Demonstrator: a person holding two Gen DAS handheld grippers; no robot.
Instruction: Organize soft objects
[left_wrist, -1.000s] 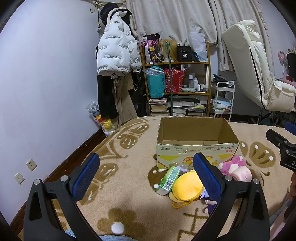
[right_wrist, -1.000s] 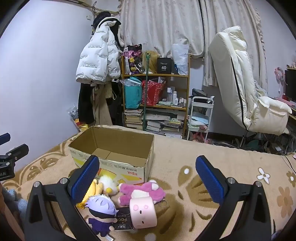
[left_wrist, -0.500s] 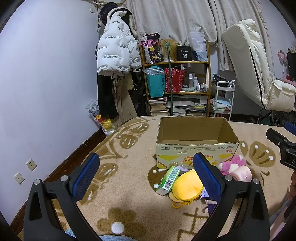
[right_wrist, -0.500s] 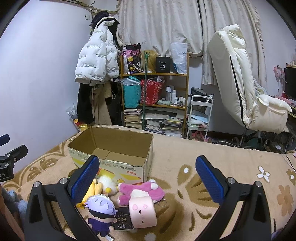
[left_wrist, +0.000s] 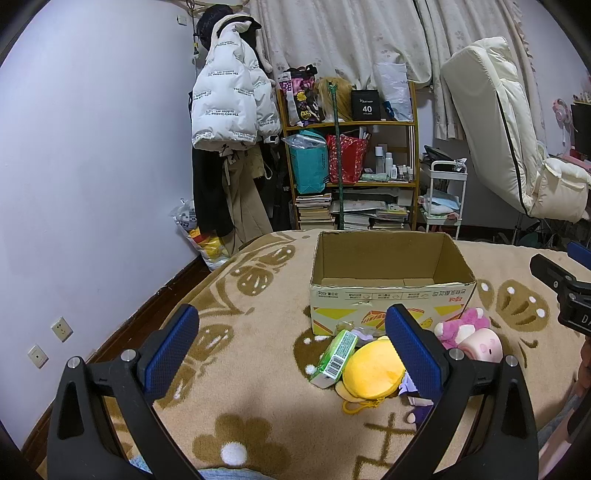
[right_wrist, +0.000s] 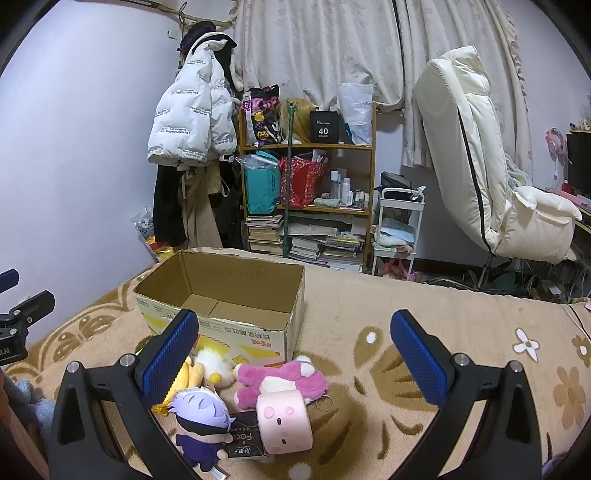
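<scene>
Toys lie in a little pile on the bed, just in front of a cardboard box. The bed has a tan blanket with brown flowers on it. The box stands open at the top, and no toys show inside it.

Seen from the left camera, a green packet leans on a round yellow plush. Right of them sits a pink plush with a pale pink roll toy touching it.

Seen from the right camera, a small doll with pale hair and a dark purple body lies closest. A dark packet sits between the doll and the pink roll. A white fluffy toy rests against the front of the box.

Both grippers hang above the blanket, near the pile but not touching it. The left gripper has its blue fingers spread wide and holds nothing. The right gripper has its fingers spread wide too, also with nothing between them.

Behind the bed stand a shelf full of books and bags, a white puffy coat hanging up, and a cream chair.
</scene>
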